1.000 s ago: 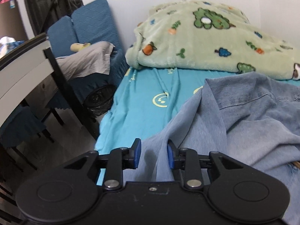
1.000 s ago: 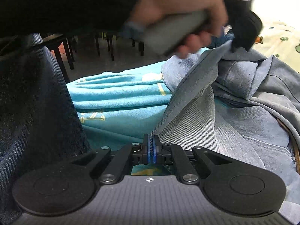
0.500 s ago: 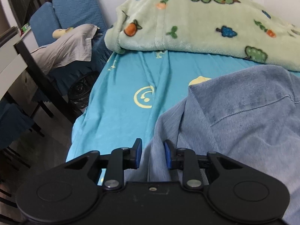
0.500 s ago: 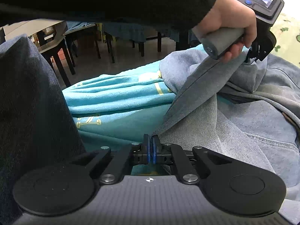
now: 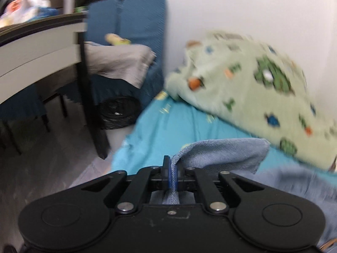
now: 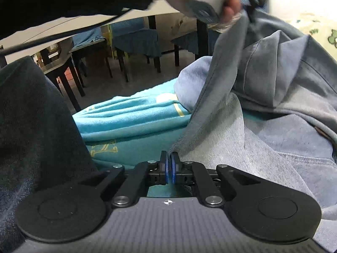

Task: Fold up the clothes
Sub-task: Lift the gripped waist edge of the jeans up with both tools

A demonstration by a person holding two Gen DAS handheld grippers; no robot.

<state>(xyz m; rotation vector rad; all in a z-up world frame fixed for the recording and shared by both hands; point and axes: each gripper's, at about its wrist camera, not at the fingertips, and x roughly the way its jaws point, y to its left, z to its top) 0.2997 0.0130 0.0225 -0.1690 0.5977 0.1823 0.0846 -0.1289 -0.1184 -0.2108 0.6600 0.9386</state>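
A light blue denim garment (image 6: 273,135) lies crumpled on a bed with a turquoise sheet (image 6: 130,118). My left gripper (image 5: 172,171) is shut on an edge of the denim (image 5: 223,154) and holds it lifted above the sheet (image 5: 168,126). In the right wrist view the left gripper (image 6: 250,4) is at the top, in the person's hand, with a fold of denim hanging from it. My right gripper (image 6: 169,169) is shut low at the bed's near edge, pinching the denim's lower edge.
A green patterned fleece blanket (image 5: 252,88) is heaped at the head of the bed. Beside the bed stand a table (image 5: 38,50), dark blue covered chairs (image 5: 126,31) and a black bin (image 5: 119,111). More chairs (image 6: 134,40) stand across the floor.
My left gripper has shut on the denim edge and lifted it up and back from the bed. My right gripper has stayed shut in place.
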